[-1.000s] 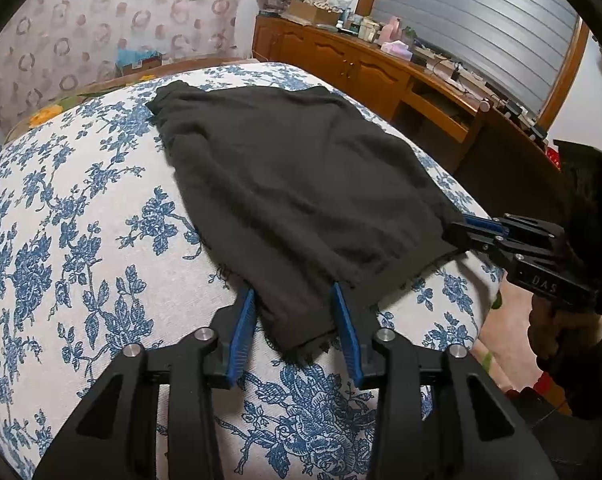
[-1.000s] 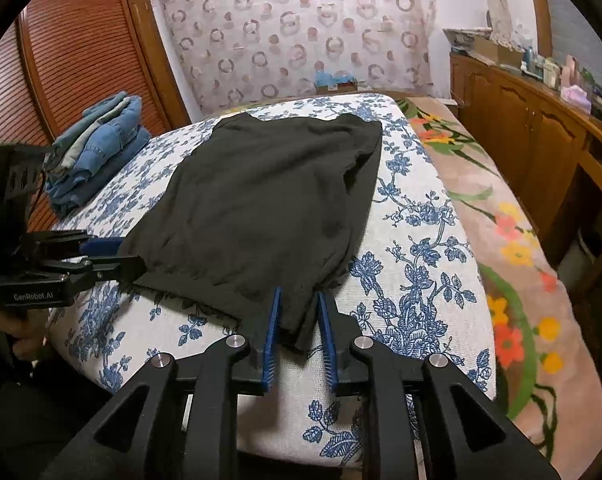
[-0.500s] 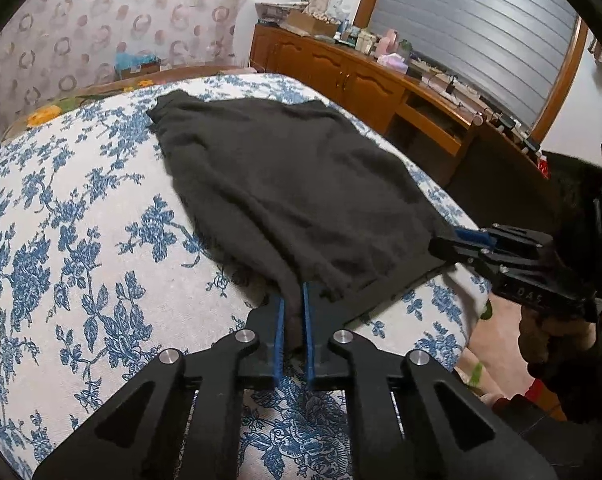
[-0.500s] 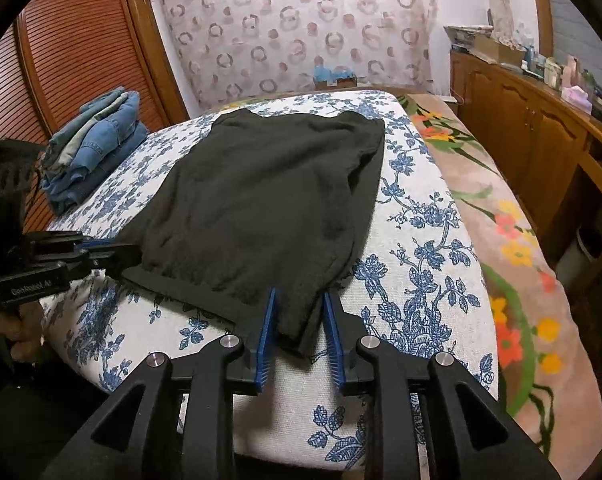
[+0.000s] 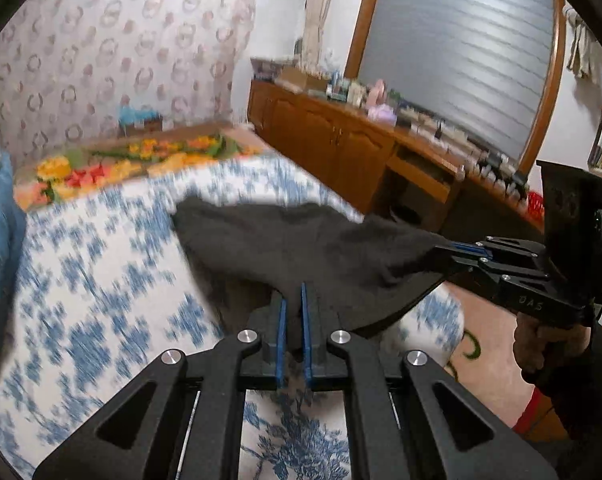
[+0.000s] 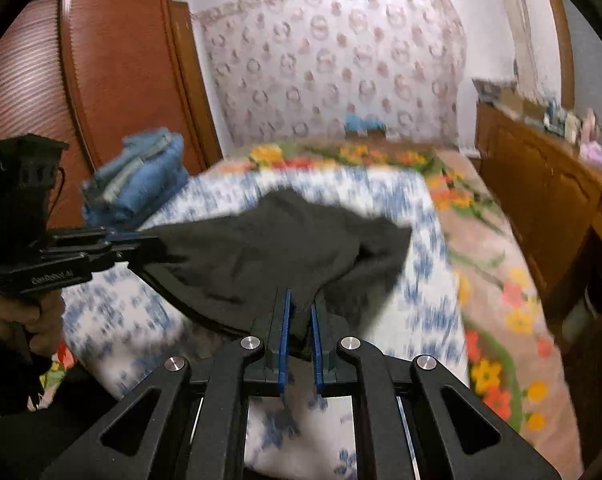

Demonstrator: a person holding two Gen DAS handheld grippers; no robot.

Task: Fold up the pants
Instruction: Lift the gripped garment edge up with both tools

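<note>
Both grippers had come up off the bed since a second earlier, and the near edge of the black pants [image 5: 301, 248], which then lay flat on the cover, now hung in the air between them. Up front, the left gripper [image 5: 293, 300] was clamped on one near corner of the cloth, blue pads pinched tight with fabric bunched between them. Over on the other side, the right gripper [image 6: 299, 312] had just been closing its jaws, and black cloth sat squeezed between its blue pads too, so that corner was gripped as well. From the left wrist view the right gripper showed side-on at the far right, a hand [image 5: 541, 344] wrapped around its handle, with raised lettering on the body that was too blurred to read for certain. From the right wrist view the left gripper's body carried white print that looked like "GenRobot.AI". The far part of the pants rested on the blue-flowered bed cover [image 6: 425, 216]. A stack of folded jeans [image 6: 137, 176] sat at the bed's left side by the wooden wardrobe [image 6: 113, 68].
</note>
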